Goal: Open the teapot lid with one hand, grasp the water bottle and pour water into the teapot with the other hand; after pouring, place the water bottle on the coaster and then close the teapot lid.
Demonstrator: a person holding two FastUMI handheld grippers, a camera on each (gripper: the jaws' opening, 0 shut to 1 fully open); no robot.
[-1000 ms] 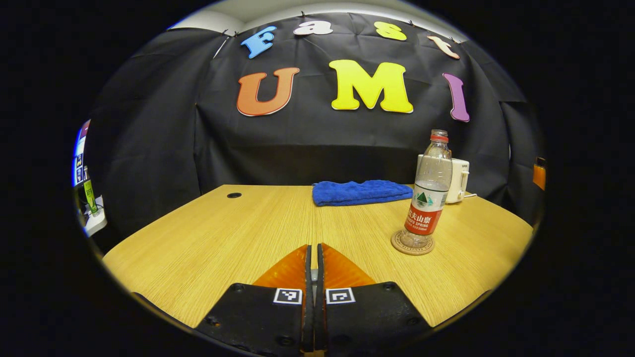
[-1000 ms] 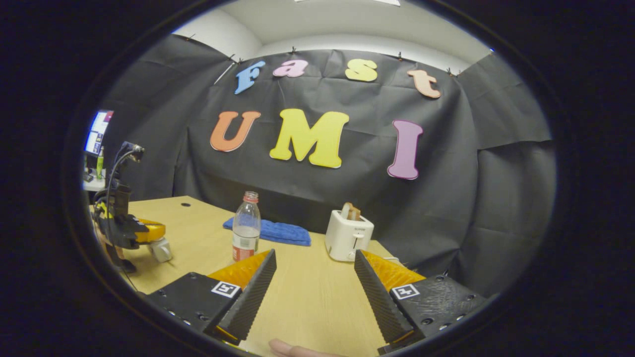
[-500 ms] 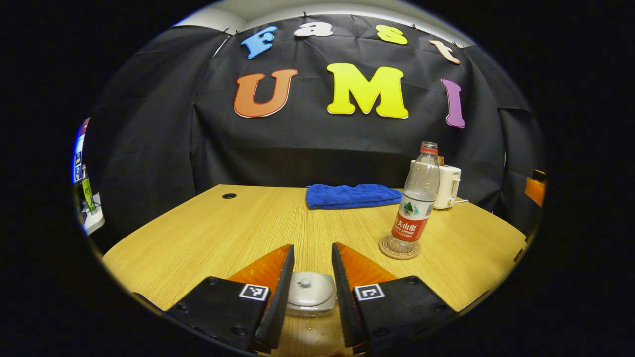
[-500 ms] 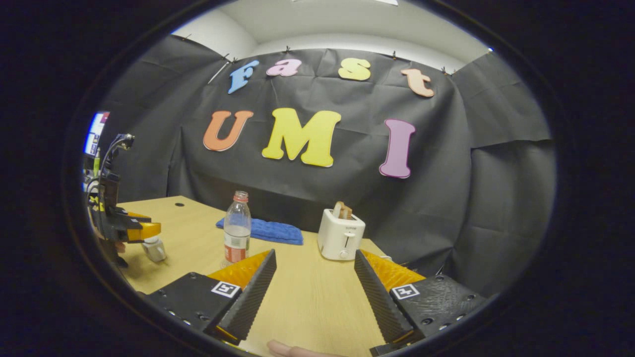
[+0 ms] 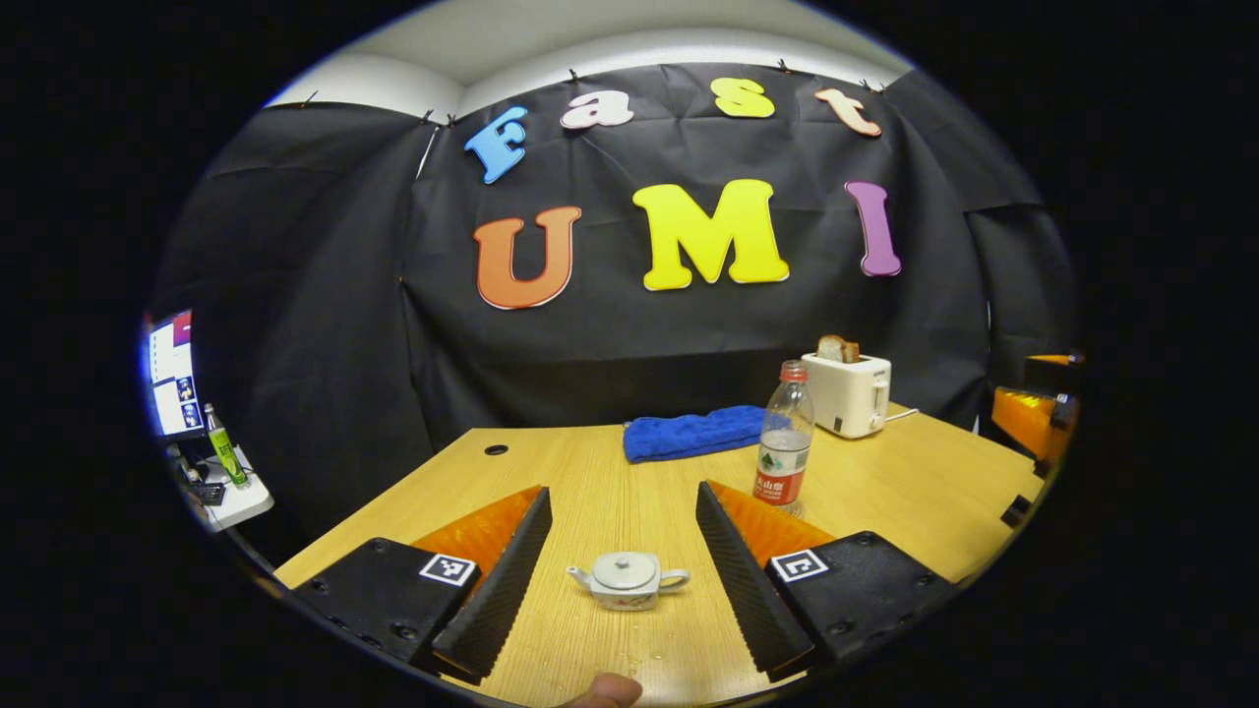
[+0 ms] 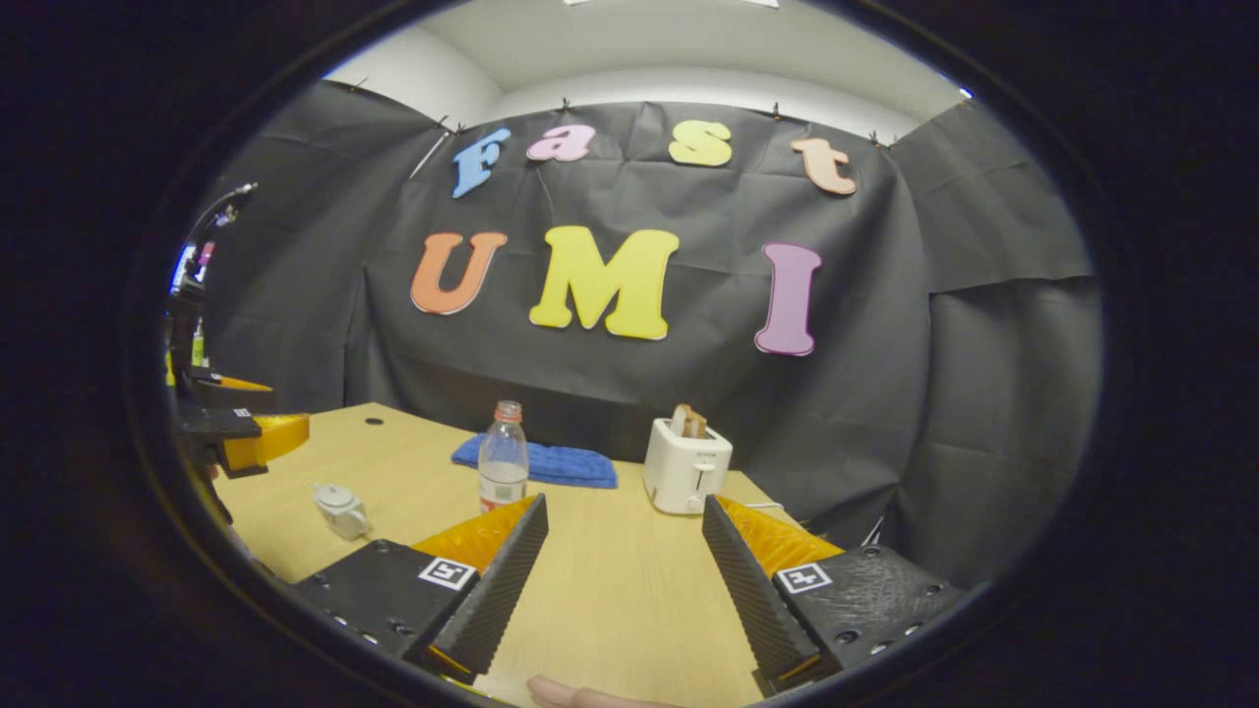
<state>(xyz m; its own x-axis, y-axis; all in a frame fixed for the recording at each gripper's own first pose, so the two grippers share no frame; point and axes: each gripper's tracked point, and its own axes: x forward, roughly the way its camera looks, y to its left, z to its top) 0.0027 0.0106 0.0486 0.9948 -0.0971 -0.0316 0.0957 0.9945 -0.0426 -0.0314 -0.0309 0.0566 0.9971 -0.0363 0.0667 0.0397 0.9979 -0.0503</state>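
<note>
With its lid seated, the small white ceramic teapot (image 5: 626, 580) stood on the wooden table (image 5: 885, 492), free between the left gripper's (image 5: 622, 560) released fingers; beyond the teapot stood the clear plastic water bottle (image 5: 784, 450). The right gripper (image 6: 622, 565) hung released too, suggesting the task was finished.

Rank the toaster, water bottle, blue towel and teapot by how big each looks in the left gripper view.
1. blue towel, widest
2. toaster and water bottle, too close to call
3. teapot, smallest, though nearest the camera

The toaster and towel sit farther back, so apparent size understates them.
</note>
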